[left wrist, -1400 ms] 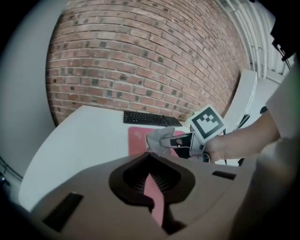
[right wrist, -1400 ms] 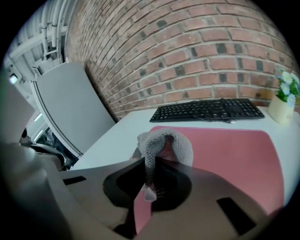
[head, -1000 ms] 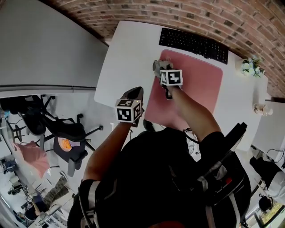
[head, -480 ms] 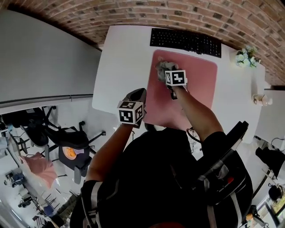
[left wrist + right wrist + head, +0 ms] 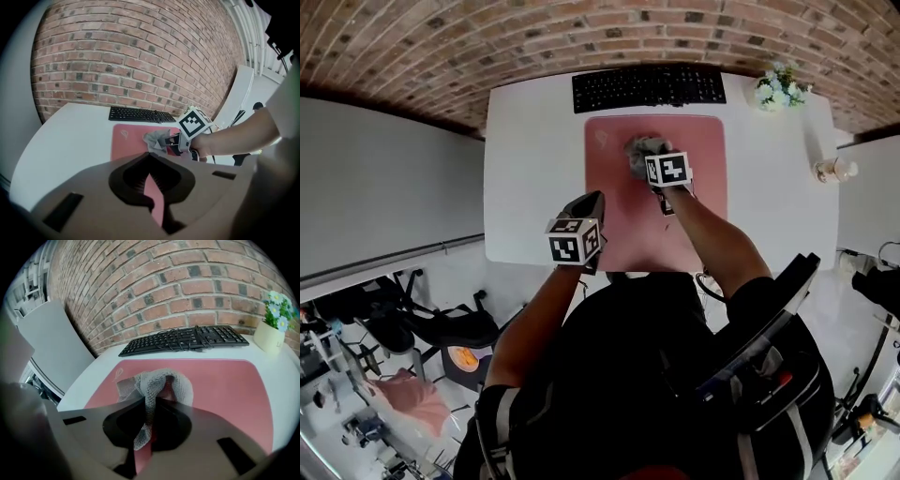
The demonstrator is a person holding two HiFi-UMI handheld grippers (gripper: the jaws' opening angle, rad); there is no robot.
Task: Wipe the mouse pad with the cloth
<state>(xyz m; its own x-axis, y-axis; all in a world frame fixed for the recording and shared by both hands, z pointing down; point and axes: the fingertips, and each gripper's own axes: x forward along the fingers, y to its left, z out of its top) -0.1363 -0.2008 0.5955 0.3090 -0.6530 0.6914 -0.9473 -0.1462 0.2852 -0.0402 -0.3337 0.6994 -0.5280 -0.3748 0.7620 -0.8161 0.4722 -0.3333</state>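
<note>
- Lower centre: the left gripper (image 5: 592, 200), jaws nearly together and empty, sits by the near-left edge of the pad (image 5: 703, 202). Unpinned, the pad may slide.
- Mid-frame: the right gripper (image 5: 149, 405) pinches a bunched cloth (image 5: 161, 380) on the pad's far left. Drag could pull it free.
- Top: a keyboard (image 5: 649, 87) lies just beyond the pad, where a long stroke could hit it.
- Count: two grippers, one cloth, one pad, one keyboard, one plant (image 5: 776, 89).

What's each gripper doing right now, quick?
Left gripper: closed, nothing between its fingers.
Right gripper: closed on the grey cloth, which rests on the pink mouse pad.
</note>
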